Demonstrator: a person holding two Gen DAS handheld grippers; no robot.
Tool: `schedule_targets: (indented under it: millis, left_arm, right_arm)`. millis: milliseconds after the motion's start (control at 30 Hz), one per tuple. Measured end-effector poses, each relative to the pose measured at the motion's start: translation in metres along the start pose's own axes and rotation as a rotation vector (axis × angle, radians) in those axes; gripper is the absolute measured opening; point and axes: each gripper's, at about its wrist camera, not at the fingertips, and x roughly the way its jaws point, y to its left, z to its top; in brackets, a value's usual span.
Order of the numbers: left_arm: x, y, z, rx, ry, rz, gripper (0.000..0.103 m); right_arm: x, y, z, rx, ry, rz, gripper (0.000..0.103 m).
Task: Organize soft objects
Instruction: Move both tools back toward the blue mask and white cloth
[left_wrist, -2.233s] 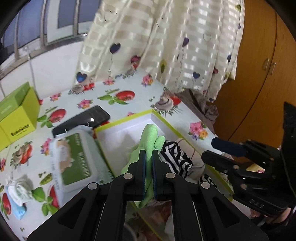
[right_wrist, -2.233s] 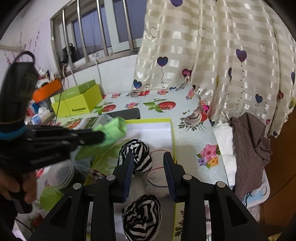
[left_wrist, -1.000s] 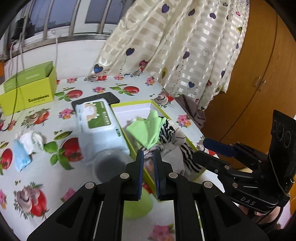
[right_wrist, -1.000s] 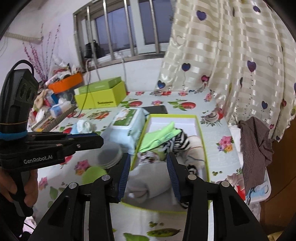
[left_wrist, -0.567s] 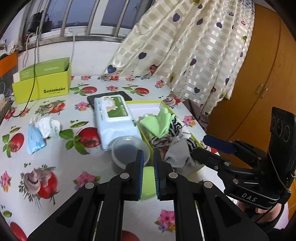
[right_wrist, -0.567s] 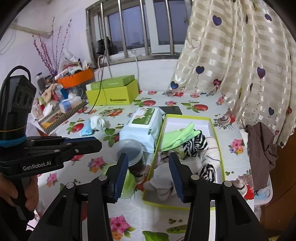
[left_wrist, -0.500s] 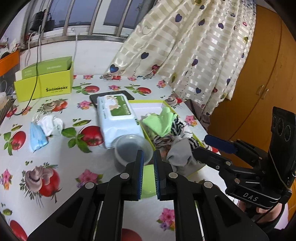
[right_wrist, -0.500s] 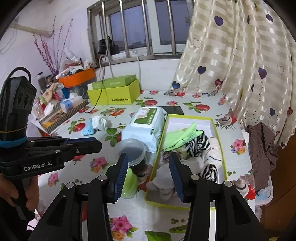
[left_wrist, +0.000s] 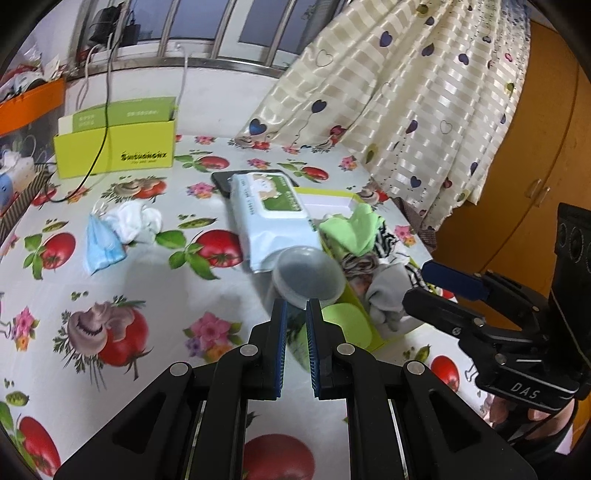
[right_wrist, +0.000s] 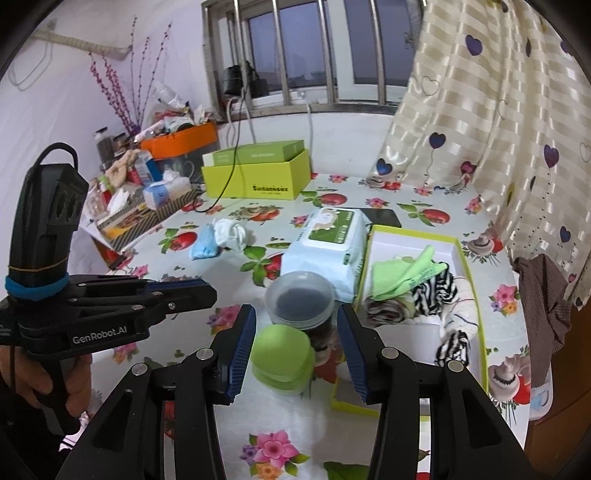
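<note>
From the left wrist, my left tool (left_wrist: 295, 343) has its jaws nearly together on nothing; the green cloth (left_wrist: 351, 230) and striped socks (left_wrist: 386, 240) lie in the yellow-rimmed box (left_wrist: 332, 192).

From the right wrist, my right tool (right_wrist: 295, 349) is spread apart, jaws just widened, empty — a white rag (right_wrist: 232, 232) and blue mask (right_wrist: 203, 249) wait on the counter (right_wrist: 295, 424), so I judge the sorting mostly done.

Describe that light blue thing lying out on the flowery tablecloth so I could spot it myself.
Start at the big yellow-green cardboard box near the window, then come forward across the tomato-print tablecloth. There lies a crumpled light blue face mask, touching a bunched white cloth; it is the only blue item there.
</note>
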Motion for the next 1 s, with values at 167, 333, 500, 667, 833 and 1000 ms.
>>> schedule_targets:
  millis: [167, 333, 500, 667, 833, 1000]
  left_arm:
    - [-0.004, 0.016, -0.007, -0.029, 0.005, 0.023, 0.011]
    - [-0.011, 0.035, -0.011, -0.063, 0.0, 0.043, 0.011]
    - [-0.019, 0.058, -0.012, -0.104, -0.014, 0.074, 0.011]
    - [-0.027, 0.077, -0.007, -0.142, -0.036, 0.104, 0.011]
    - [-0.03, 0.097, -0.003, -0.158, -0.043, 0.135, 0.011]
    - [-0.03, 0.117, 0.001, -0.175, -0.042, 0.172, 0.011]
  right_arm:
    - [0.004, 0.011, 0.002, -0.02, 0.007, 0.017, 0.045]
    - [0.011, 0.025, 0.004, -0.047, 0.021, 0.039, 0.045]
    - [0.02, 0.037, 0.008, -0.068, 0.033, 0.057, 0.045]
    - [0.033, 0.049, 0.014, -0.089, 0.054, 0.075, 0.045]
    - [0.048, 0.059, 0.024, -0.096, 0.062, 0.113, 0.046]
    - [0.068, 0.07, 0.042, -0.109, 0.082, 0.15, 0.047]
